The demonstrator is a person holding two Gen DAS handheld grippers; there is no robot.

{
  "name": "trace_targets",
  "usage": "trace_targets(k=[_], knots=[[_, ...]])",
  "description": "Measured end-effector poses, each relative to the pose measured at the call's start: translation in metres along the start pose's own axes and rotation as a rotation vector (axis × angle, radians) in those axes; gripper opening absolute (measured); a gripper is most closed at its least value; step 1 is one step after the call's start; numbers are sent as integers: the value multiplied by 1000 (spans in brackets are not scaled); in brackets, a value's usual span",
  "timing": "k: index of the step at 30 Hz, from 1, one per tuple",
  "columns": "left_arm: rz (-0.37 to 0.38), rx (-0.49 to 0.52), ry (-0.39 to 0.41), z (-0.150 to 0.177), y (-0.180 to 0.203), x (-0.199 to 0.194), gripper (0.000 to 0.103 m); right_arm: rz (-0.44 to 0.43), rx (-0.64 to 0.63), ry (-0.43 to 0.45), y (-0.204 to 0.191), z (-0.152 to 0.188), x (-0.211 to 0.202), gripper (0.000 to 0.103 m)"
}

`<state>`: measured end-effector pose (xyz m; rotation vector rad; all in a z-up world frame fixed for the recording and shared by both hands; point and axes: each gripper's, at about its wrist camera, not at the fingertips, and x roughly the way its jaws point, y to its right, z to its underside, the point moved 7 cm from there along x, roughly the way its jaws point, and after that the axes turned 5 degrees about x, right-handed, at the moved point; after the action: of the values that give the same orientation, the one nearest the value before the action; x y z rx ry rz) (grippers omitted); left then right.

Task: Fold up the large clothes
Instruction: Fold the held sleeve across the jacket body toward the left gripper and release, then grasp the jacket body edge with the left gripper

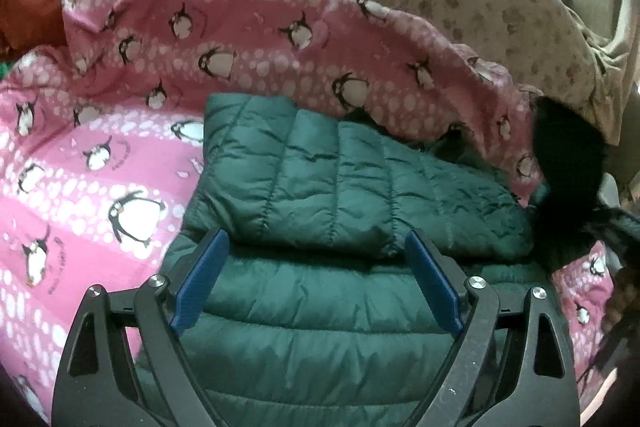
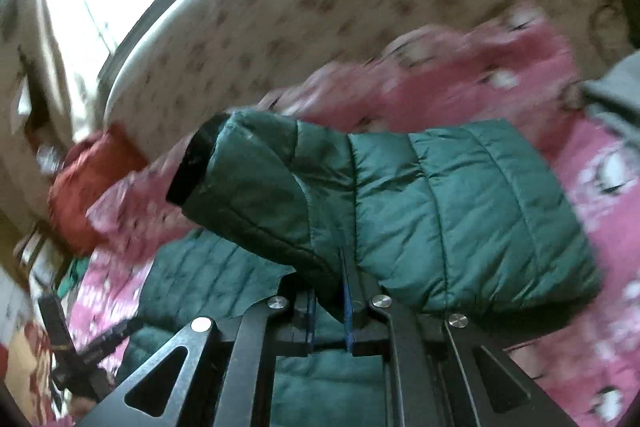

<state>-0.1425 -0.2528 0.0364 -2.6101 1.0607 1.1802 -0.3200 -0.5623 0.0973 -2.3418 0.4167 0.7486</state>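
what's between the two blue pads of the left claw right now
Only the green puffer jacket lying below them; in the left wrist view the left claw stands wide open, its pads clear of the fabric.

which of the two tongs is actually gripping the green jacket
The right tongs: shut on a fold of the green jacket, lifting its sleeve. The left tongs hang wide open above the jacket, blue pads gripping nothing.

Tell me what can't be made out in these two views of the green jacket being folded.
- Right wrist view: motion blur smears the pink penguin blanket; its pattern is unreadable there.
- Right wrist view: the right gripper is shut on the green jacket's sleeve, whose padding covers the pads.
- Left wrist view: the green jacket has its near hem behind the open left gripper.
- Left wrist view: a dark shape at right, unidentifiable.
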Motion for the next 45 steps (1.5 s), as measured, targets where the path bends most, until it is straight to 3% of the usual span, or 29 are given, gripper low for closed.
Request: trace_targets(k=[11,13,14,15,17,22,27,36,45], knots=[[13,-32,-18,4,-9,-8,90,-80,-85,-194,-102,75,89,10],[23,-38,-22,3,-8,-8,90,-50,-118,-235,-107,85,99,15],[32,-41,-21,1,-7,-9,90,-46,-132,-242,-108,86,100,26],[43,-46,-16,0,-6,-10,90,-61,-137,-242,-109,86,98,44],[67,-63,-8,-3,-2,-12,90,-82,-154,-237,-112,86,86,53],[131,-106,-35,-11,18,-4,90,-46,-206,-200,-100,77,45,53],[136,-93,-81,-17,45,16,90,-14,-136,-157,-64,63,7,53],[49,-33,-137,-15,73,47,89,27,-43,-92,-9,52,-39,53],[12,27,-101,-20,72,45,30,22,52,-90,14,56,-46,53]])
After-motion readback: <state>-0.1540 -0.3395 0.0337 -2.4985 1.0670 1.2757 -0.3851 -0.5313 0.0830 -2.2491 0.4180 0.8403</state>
